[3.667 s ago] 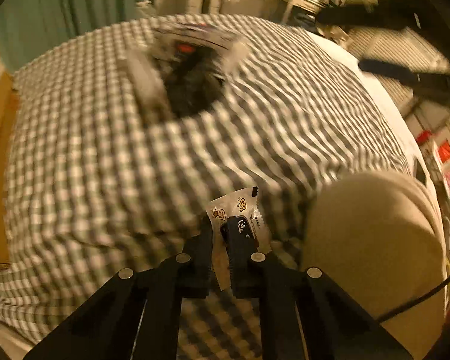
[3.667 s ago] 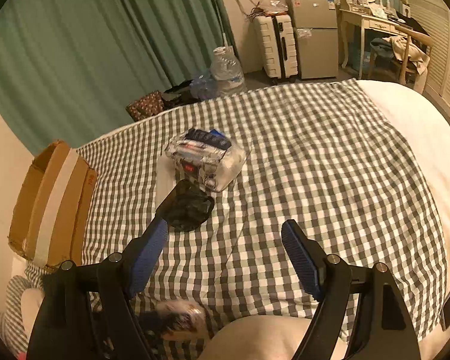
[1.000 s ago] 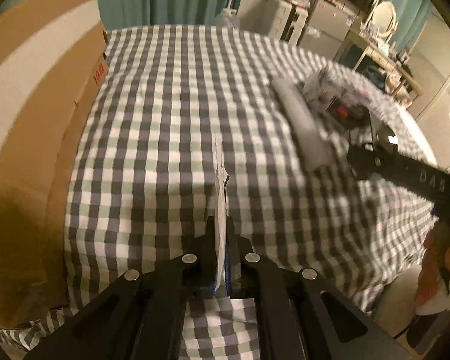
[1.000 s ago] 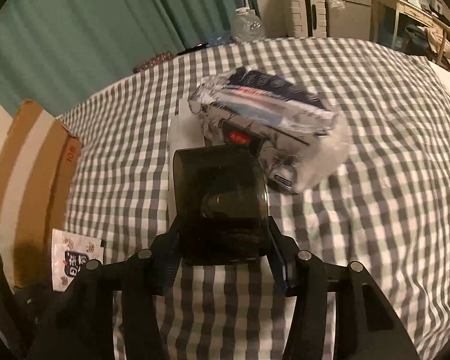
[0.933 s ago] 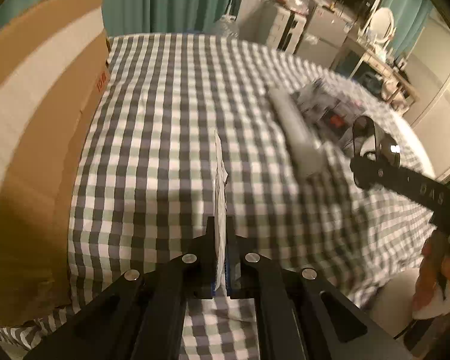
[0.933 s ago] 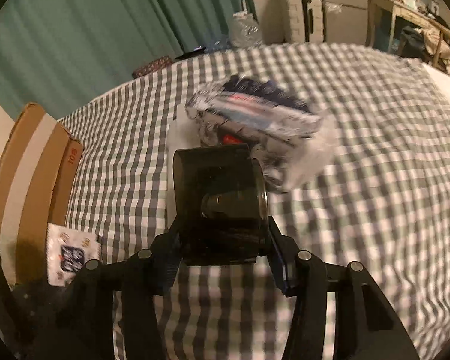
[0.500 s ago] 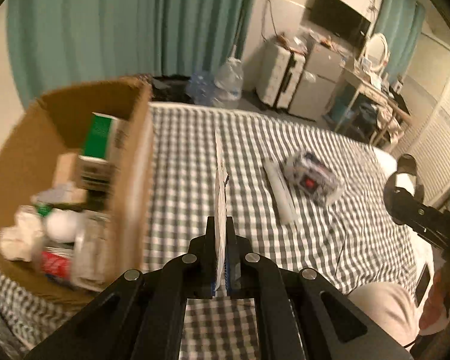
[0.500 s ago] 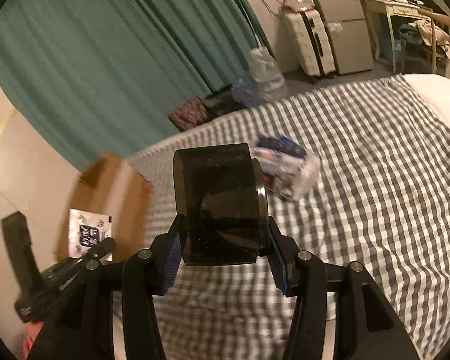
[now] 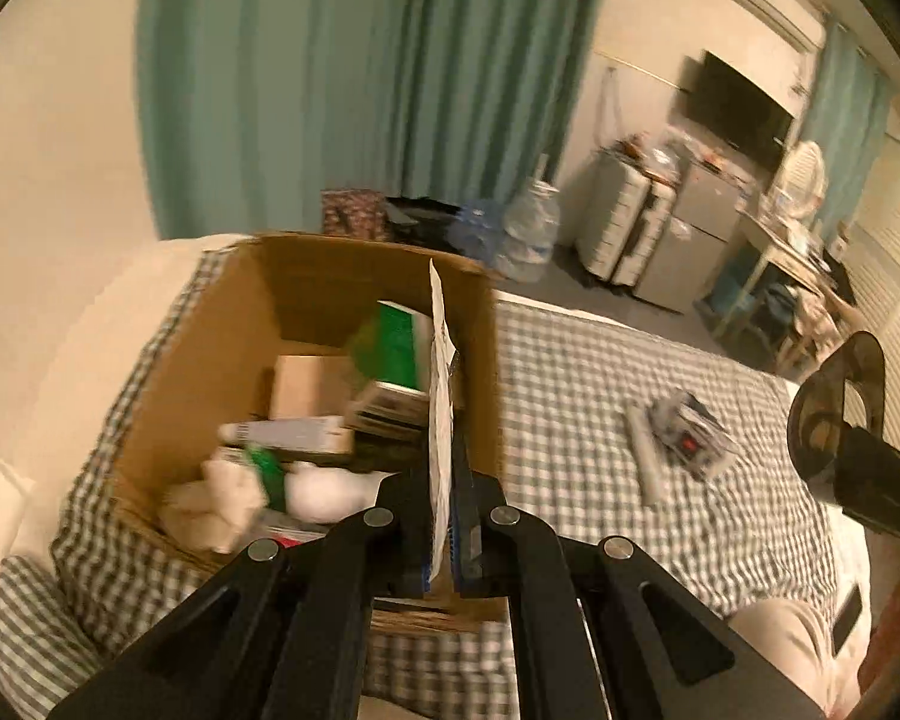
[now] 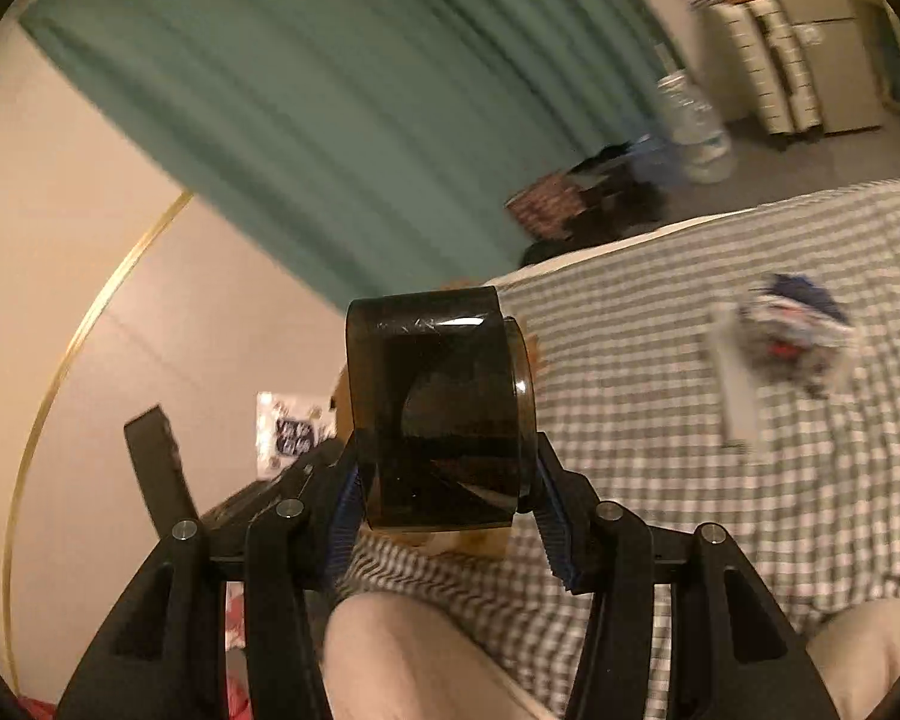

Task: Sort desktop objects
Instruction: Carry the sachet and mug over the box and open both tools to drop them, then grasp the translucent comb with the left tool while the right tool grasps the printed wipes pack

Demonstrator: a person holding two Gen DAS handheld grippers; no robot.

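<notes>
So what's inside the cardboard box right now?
The cardboard box holds a green-topped carton, a small brown box, a white tube and crumpled white items. The held white packet and left gripper hide its near corner.

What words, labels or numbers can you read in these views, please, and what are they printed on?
None can be read.
Sachet in the left gripper: dark print, too blurred.
Green box in the carton: no legible text.
Wrapped pack on the checked cloth: red mark, blurred.
</notes>
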